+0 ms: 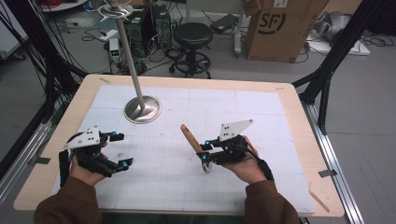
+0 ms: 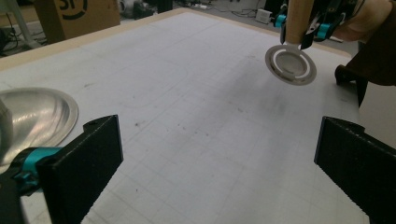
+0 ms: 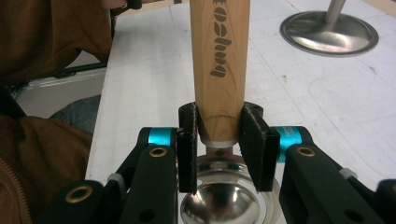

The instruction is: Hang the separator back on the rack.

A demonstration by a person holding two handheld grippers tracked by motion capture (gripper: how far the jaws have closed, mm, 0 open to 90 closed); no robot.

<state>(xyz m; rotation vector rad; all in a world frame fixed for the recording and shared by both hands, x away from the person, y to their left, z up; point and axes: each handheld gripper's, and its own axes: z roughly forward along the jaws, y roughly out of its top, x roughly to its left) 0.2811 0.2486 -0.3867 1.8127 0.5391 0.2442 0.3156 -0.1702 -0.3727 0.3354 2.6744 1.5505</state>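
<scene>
A tool with a wooden handle and a round metal head is held over the white mat, handle tilted up and to the left. My right gripper is shut on the handle's lower end, just above the head. In the right gripper view the two pads press the printed handle from both sides, with the shiny head below them. My left gripper stands open over the left of the mat, nothing between its jaws. The left gripper view has its jaws wide apart and the head far off.
A metal stand with a round base and a slanted pole stands at the back left of the mat. A thin wooden stick lies near the table's front right corner. Beyond the table are a stool and a cardboard box.
</scene>
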